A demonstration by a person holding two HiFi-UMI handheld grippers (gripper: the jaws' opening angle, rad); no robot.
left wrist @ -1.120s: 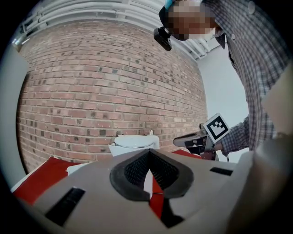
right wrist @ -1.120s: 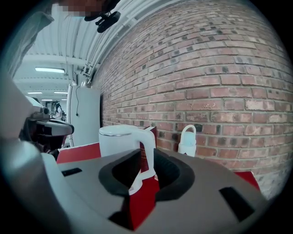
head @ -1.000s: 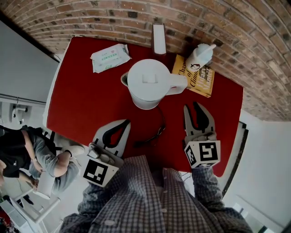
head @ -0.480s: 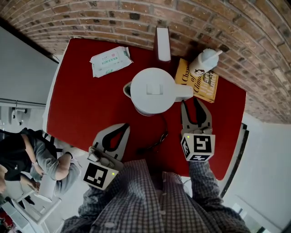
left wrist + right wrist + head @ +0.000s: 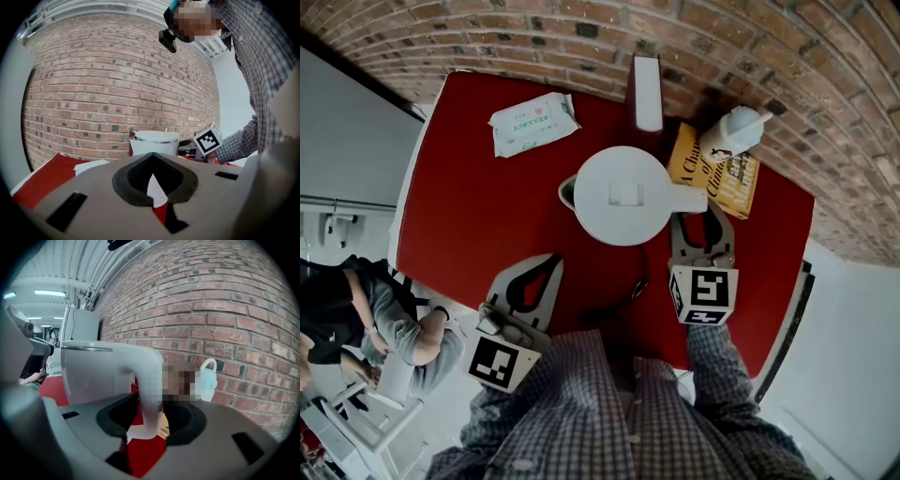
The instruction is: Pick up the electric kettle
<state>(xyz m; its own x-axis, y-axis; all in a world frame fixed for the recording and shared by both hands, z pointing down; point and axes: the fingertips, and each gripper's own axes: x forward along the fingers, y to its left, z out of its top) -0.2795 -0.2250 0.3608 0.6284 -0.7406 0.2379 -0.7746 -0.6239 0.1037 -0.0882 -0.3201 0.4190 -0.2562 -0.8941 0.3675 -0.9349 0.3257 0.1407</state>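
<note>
The white electric kettle [image 5: 623,195] stands upright on the red table [image 5: 469,216], its handle [image 5: 689,199] pointing right. My right gripper [image 5: 698,216] is at that handle. In the right gripper view the handle [image 5: 147,394] runs down between the two jaws, which have just been opening and stand apart from it, so the gripper is open. My left gripper [image 5: 546,267] hovers near the table's front edge, left of the kettle and clear of it. Its tips meet, shut on nothing. In the left gripper view the kettle [image 5: 154,143] shows ahead.
A pack of wipes [image 5: 532,122] lies at the back left. A white block [image 5: 647,80] leans against the brick wall. A yellow book [image 5: 722,173] and a white bottle [image 5: 736,131] sit right of the kettle. A black cable [image 5: 628,281] trails forward. A seated person [image 5: 356,319] is at left.
My right gripper has moved forward to the kettle's handle and its jaws have spread wider around it. The left gripper has shifted only slightly.
</note>
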